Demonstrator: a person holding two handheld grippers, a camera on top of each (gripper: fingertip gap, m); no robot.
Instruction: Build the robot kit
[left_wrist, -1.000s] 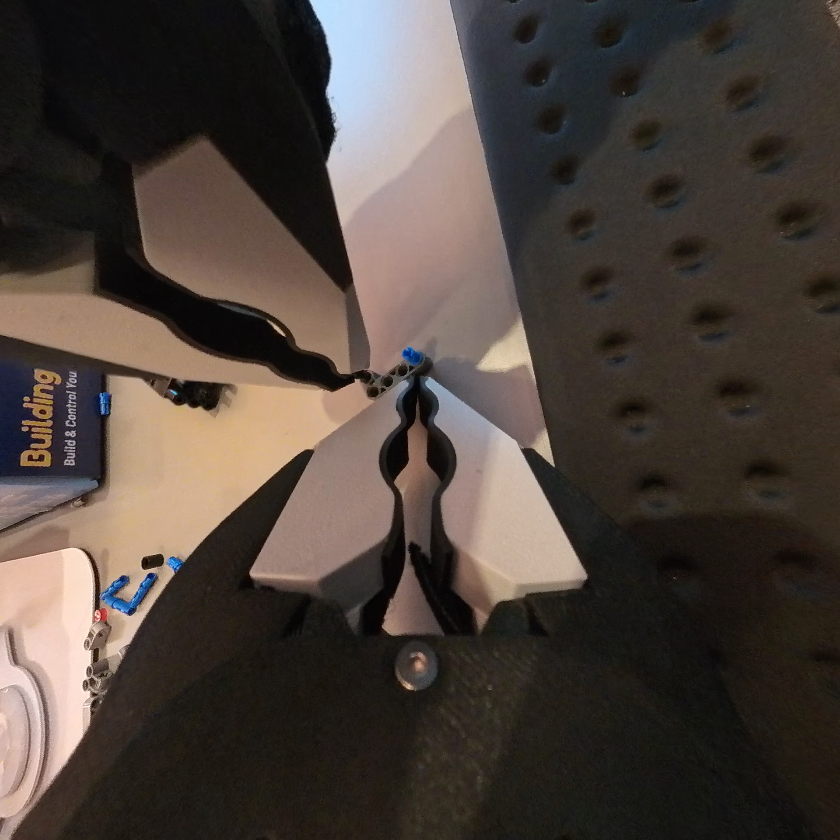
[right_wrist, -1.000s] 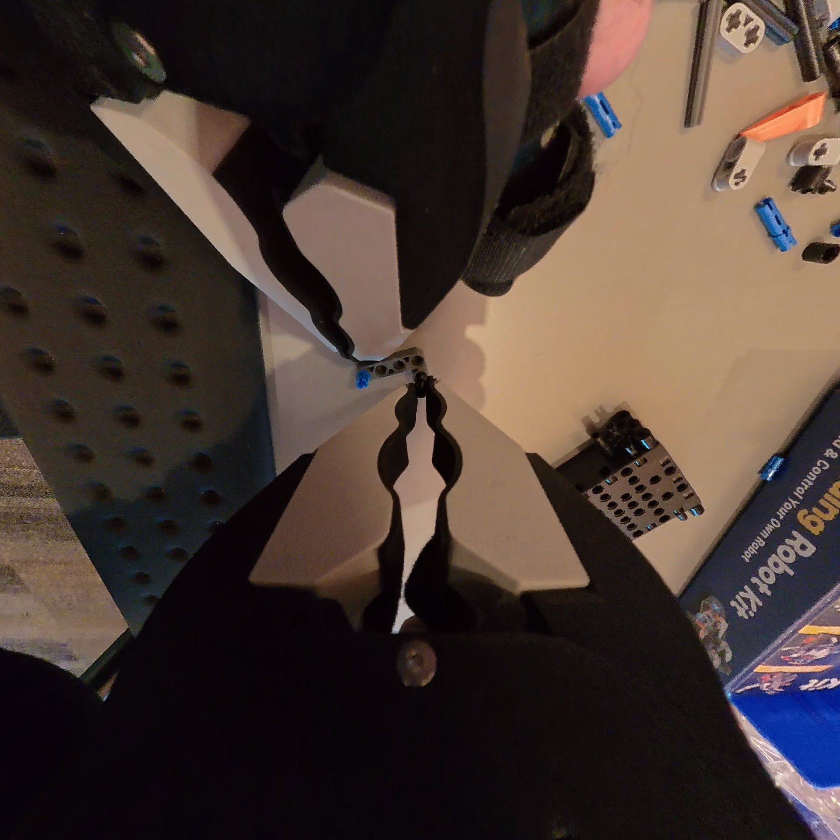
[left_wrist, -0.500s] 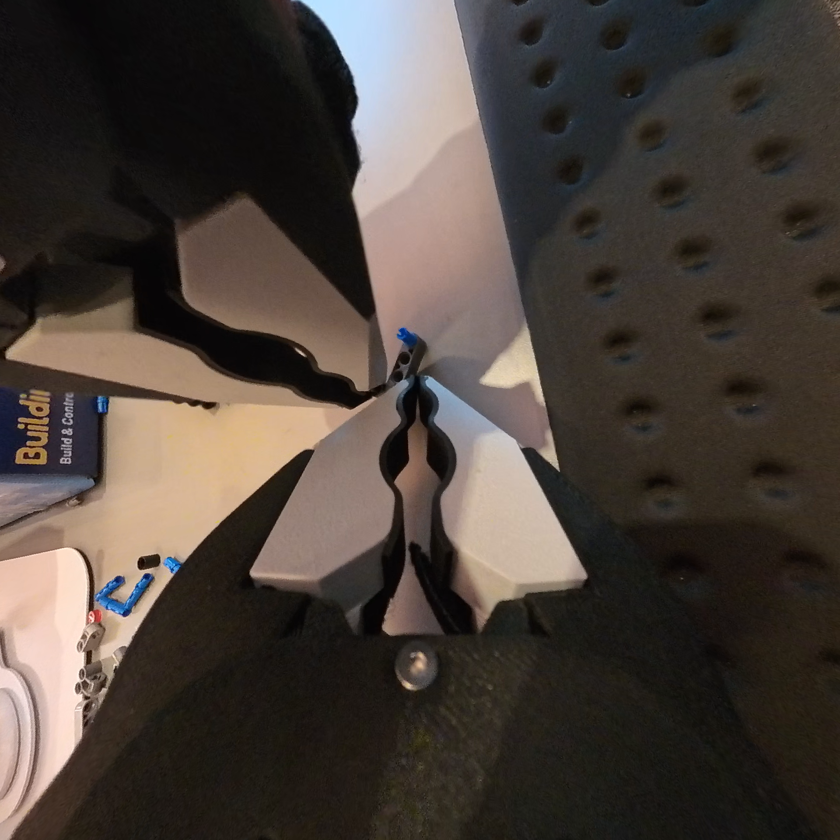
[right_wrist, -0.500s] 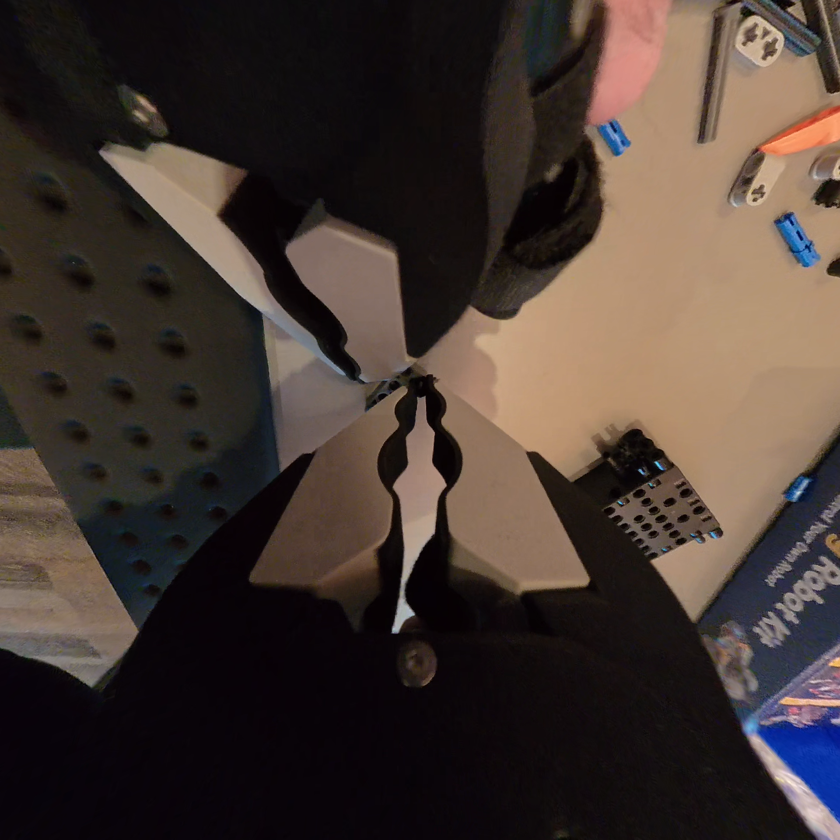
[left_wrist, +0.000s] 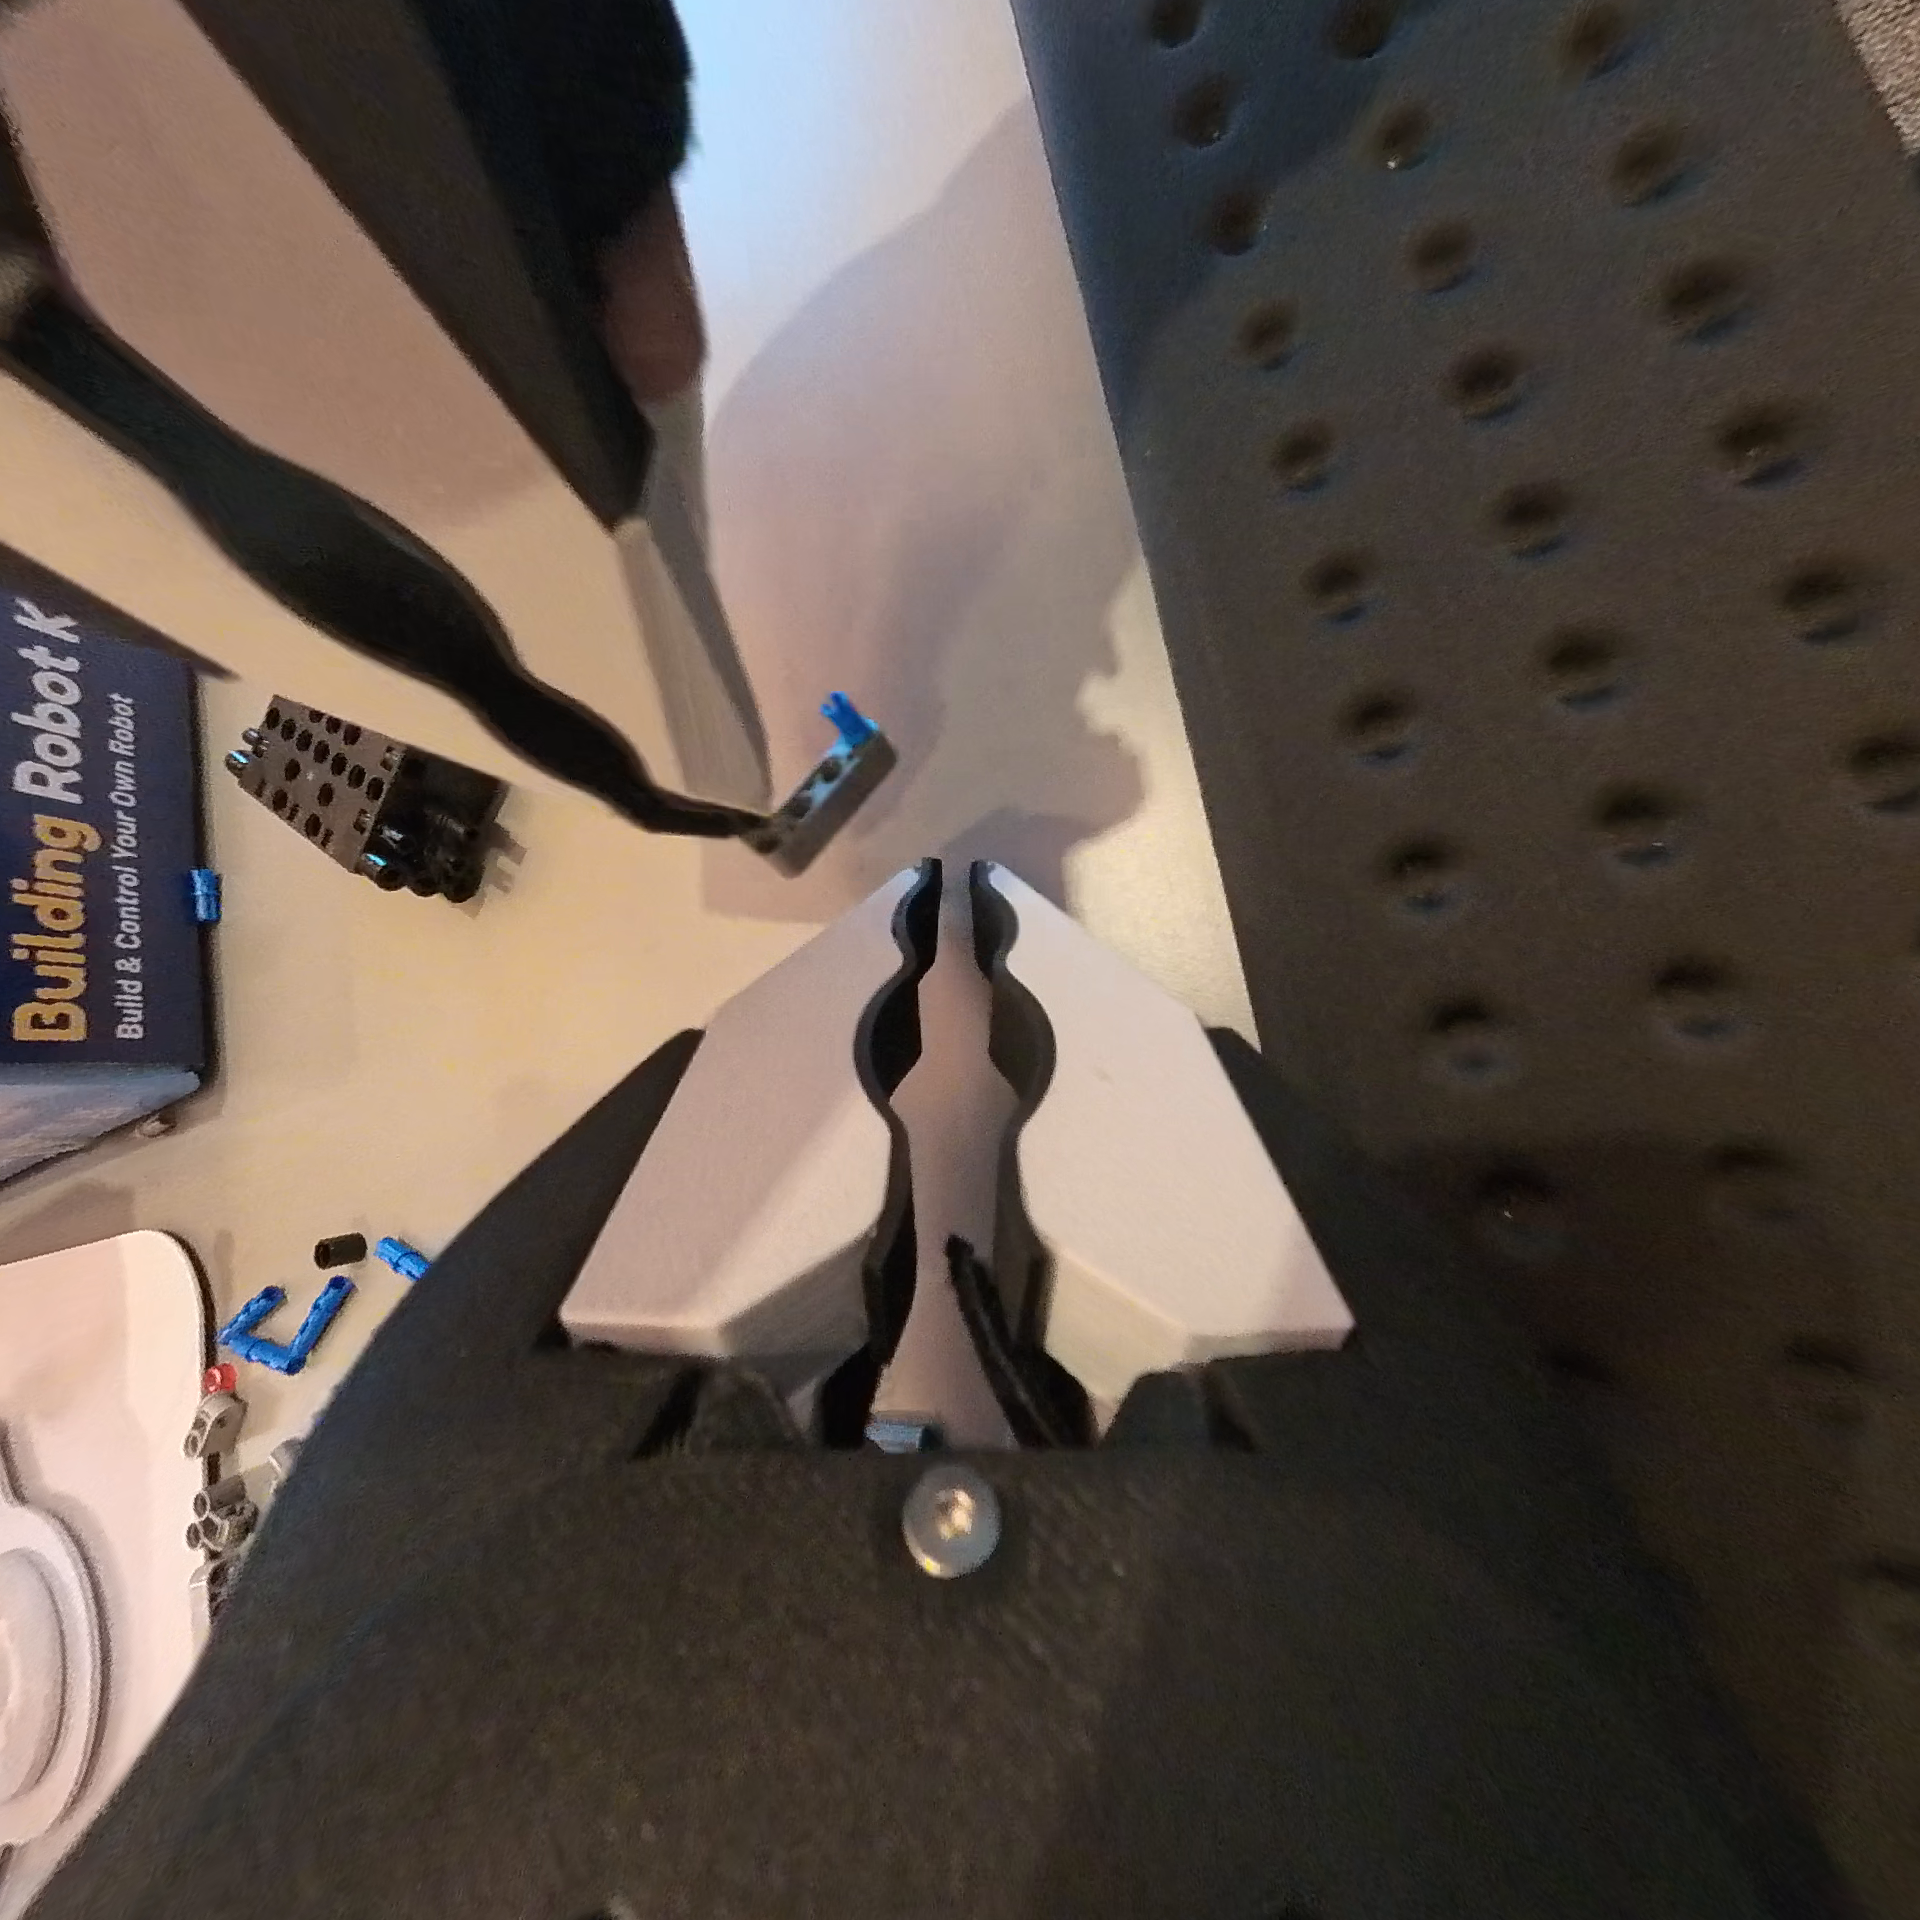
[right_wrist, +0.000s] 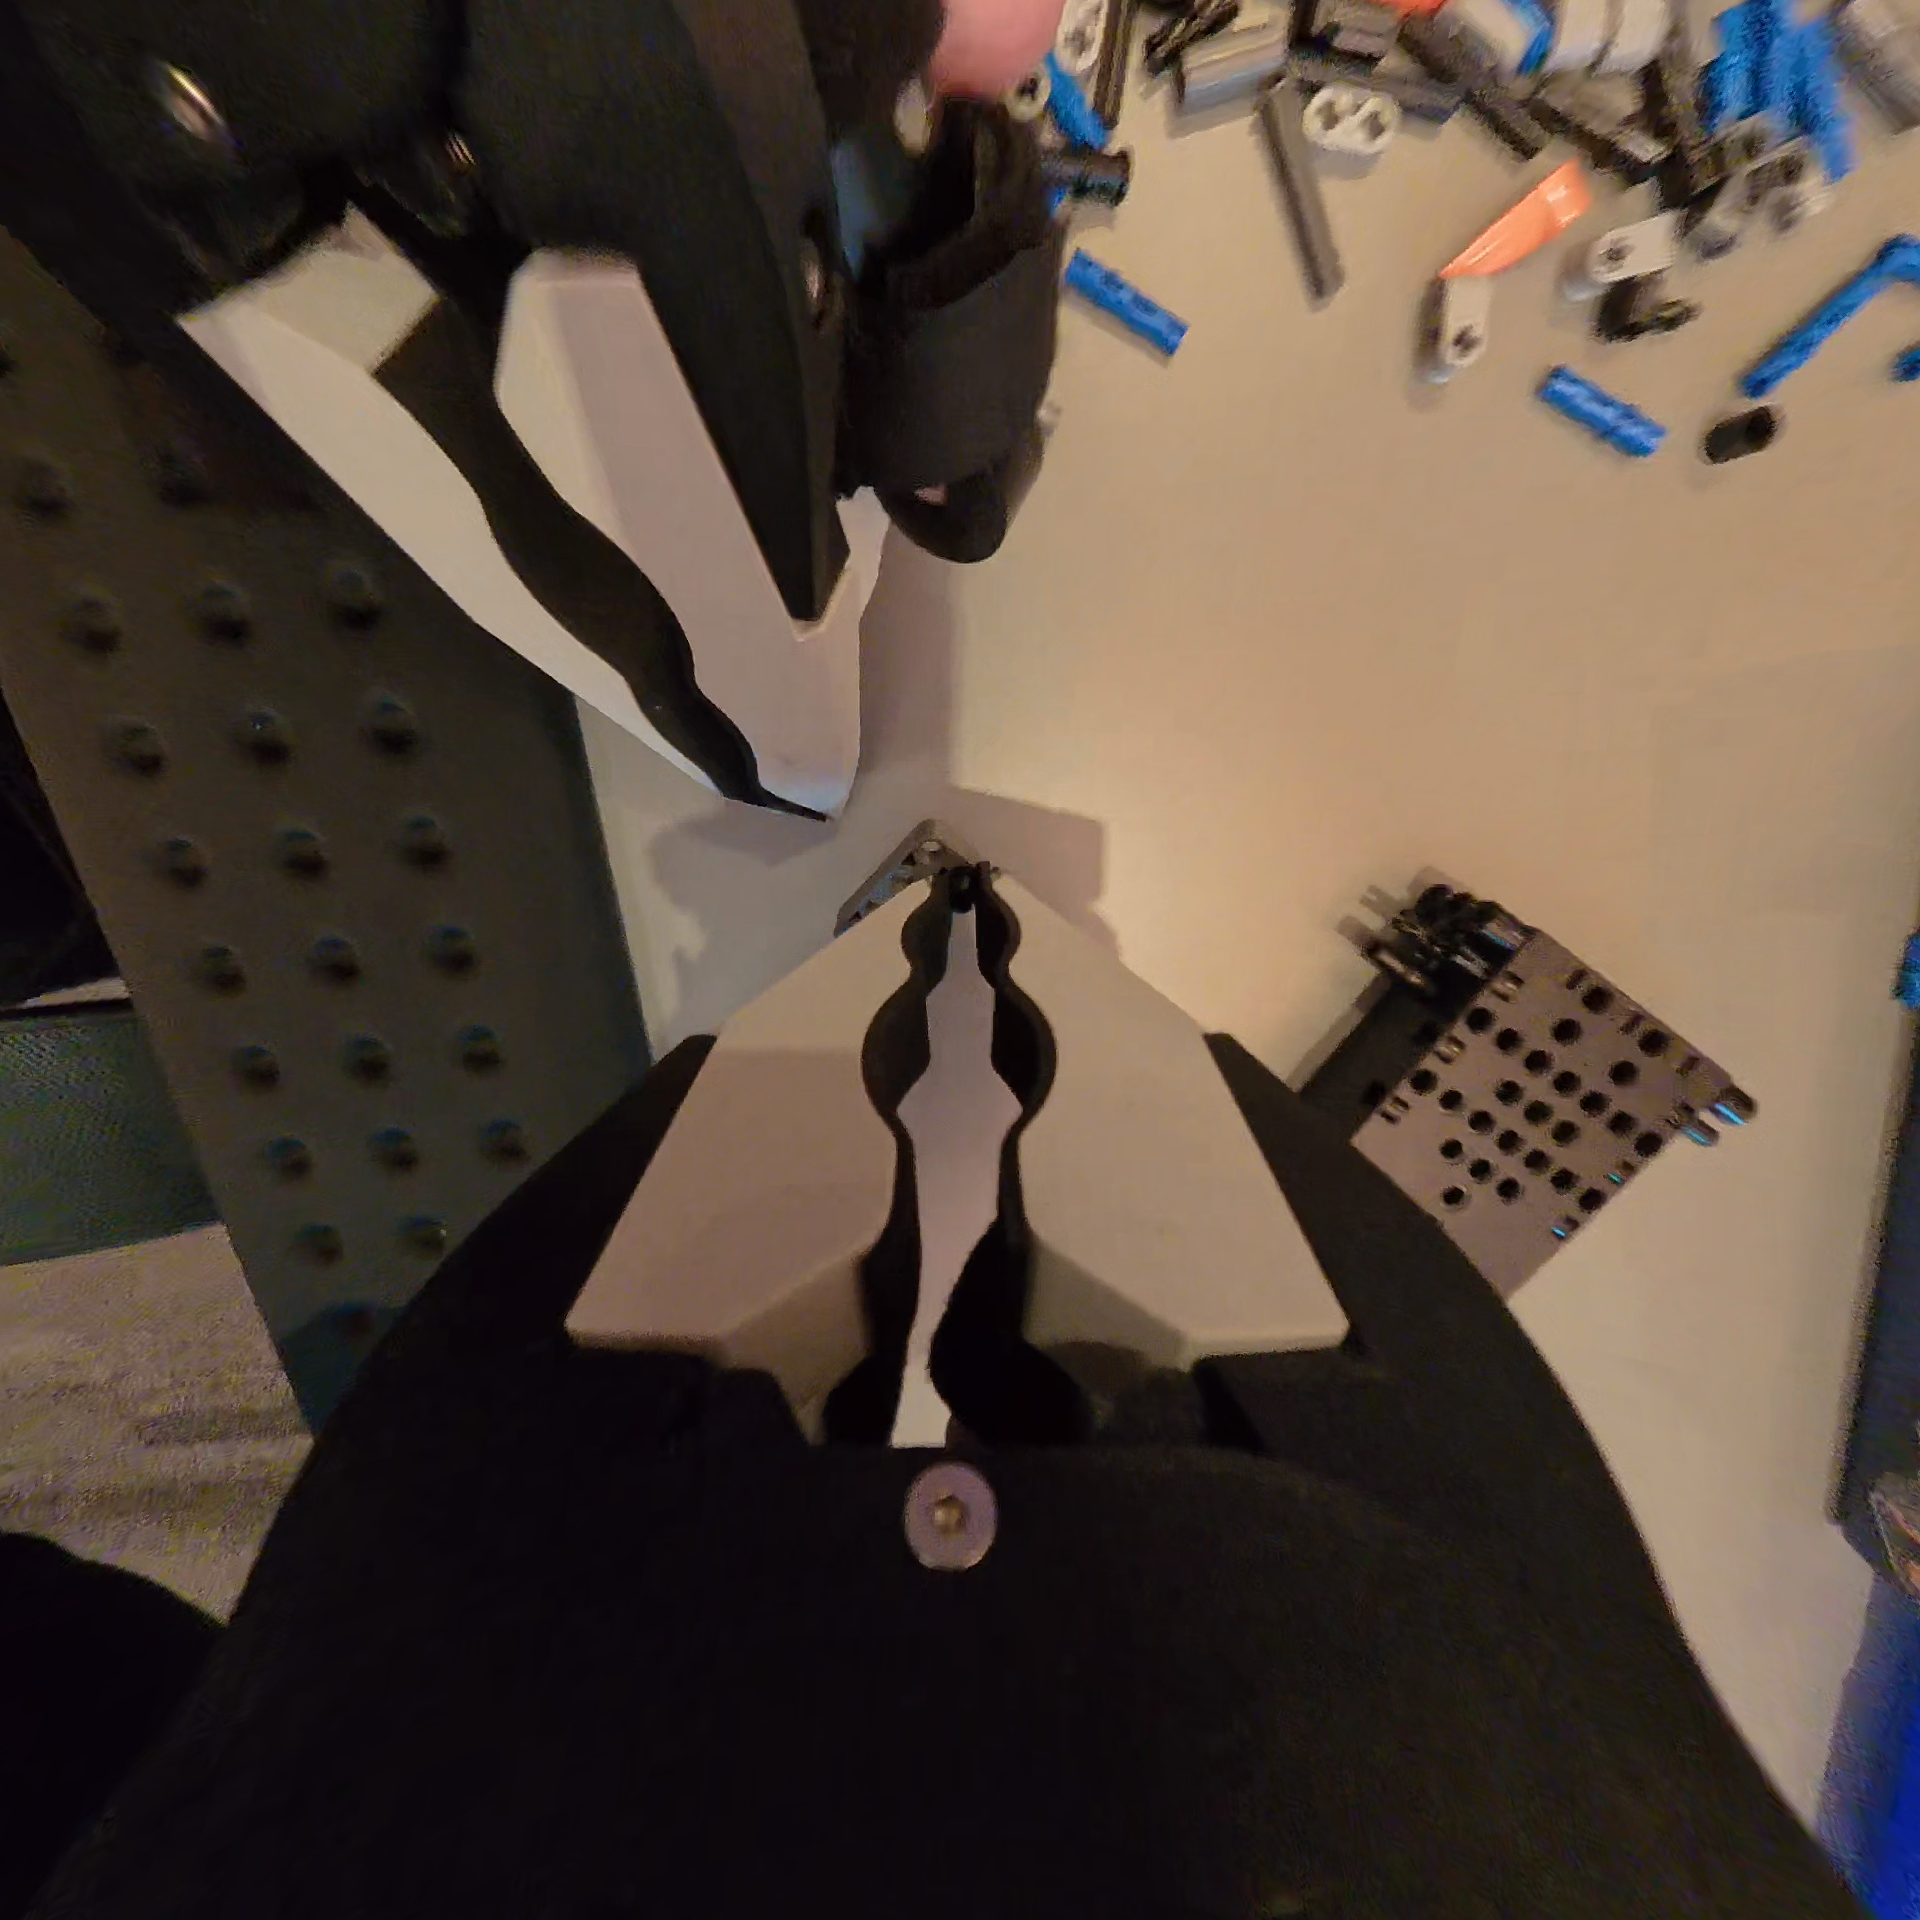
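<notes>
The small grey plastic beam with a row of holes (left_wrist: 828, 795) hangs in the air above the pale tabletop (right_wrist: 1299, 665), with a blue pin (left_wrist: 849, 713) sticking out of its far end. The right gripper (right_wrist: 961, 899) pinches the beam's near end between its fingertips, which are pressed tightly onto it; in the right wrist view only a foreshortened grey sliver of the beam (right_wrist: 896, 878) shows just left of the tips. The left gripper (left_wrist: 954, 871) holds nothing: its black-lined fingers stand slightly apart with a narrow gap at the tips, just below and right of the beam without touching it. In the right wrist view that gripper (right_wrist: 800, 805) points down from the upper left, close to the beam but clear of it. A dark perforated chair back (left_wrist: 1558, 727) fills the side of both views. On the table lie a black perforated plate assembly (right_wrist: 1527, 1091), a dark blue printed box (left_wrist: 94, 831), a few loose blue pins (left_wrist: 281, 1320) and, farther off, a scattered heap of blue, grey, black and orange building parts (right_wrist: 1558, 135).
</notes>
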